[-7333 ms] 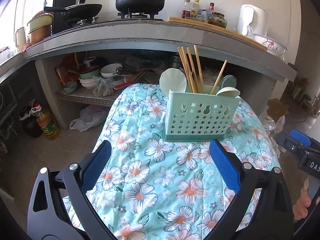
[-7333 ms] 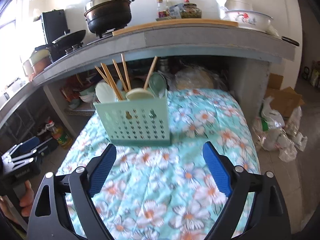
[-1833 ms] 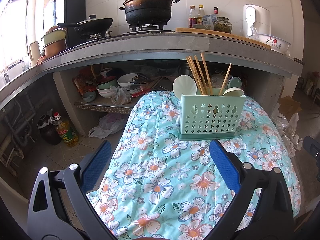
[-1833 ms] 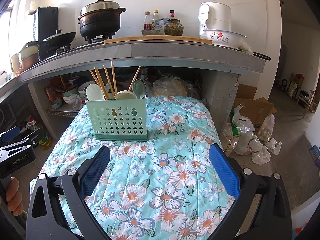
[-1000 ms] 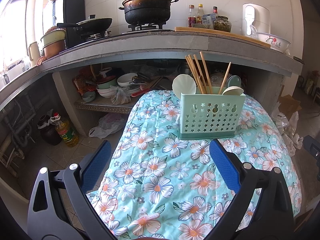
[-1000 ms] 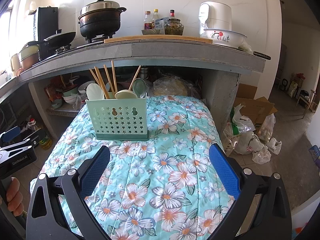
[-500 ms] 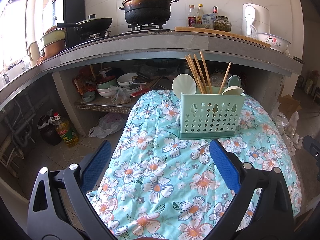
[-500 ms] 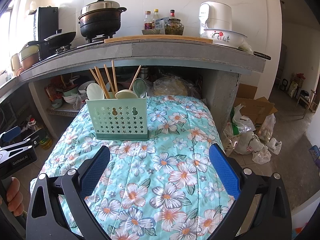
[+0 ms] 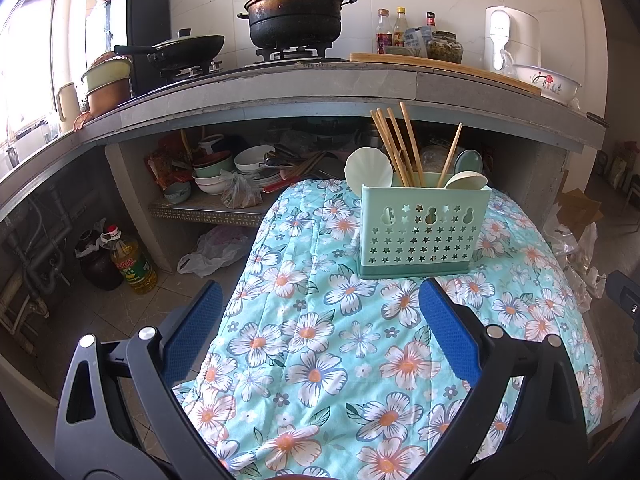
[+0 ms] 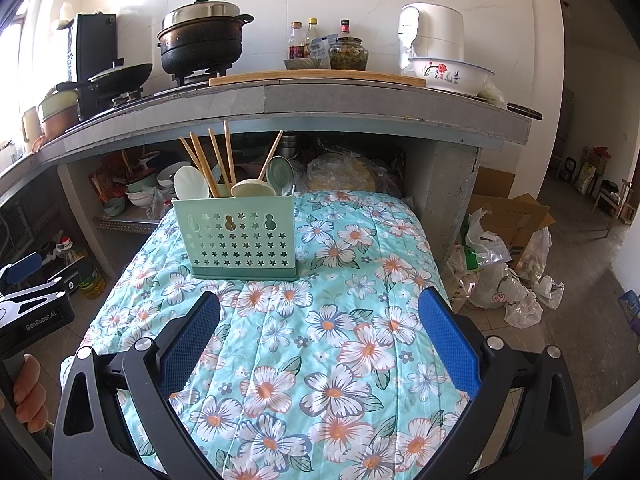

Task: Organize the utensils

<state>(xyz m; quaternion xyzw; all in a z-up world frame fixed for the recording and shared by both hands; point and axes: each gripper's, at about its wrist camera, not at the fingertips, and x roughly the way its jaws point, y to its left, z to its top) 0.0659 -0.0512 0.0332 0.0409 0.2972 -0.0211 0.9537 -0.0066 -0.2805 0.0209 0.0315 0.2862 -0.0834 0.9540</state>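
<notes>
A mint-green perforated utensil holder [image 9: 422,232] [image 10: 240,236] stands upright on the floral cloth [image 9: 340,332] [image 10: 320,340] of a small table. Several wooden chopsticks [image 9: 394,146] [image 10: 210,160] and pale spoons [image 9: 368,172] [image 10: 191,184] stick out of its top. My left gripper [image 9: 320,320] hangs open over the near part of the cloth, well short of the holder, with nothing between its blue pads. Likewise my right gripper [image 10: 320,324] is open and empty, back from the holder. In the right wrist view the left gripper's body appears at the left edge, held by a hand [image 10: 28,392].
A stone counter [image 9: 320,92] behind the table carries a black pot [image 9: 294,10], a wok, bottles, a white appliance and a flowered bowl [image 10: 450,74]. Bowls and plates crowd the shelf [image 9: 224,196] underneath. An oil bottle [image 9: 130,260] stands on the floor at left; plastic bags and a cardboard box [image 10: 508,248] lie at right.
Over the last second nothing has visibly moved. Compared with several seconds ago, both grippers sit farther back from the holder.
</notes>
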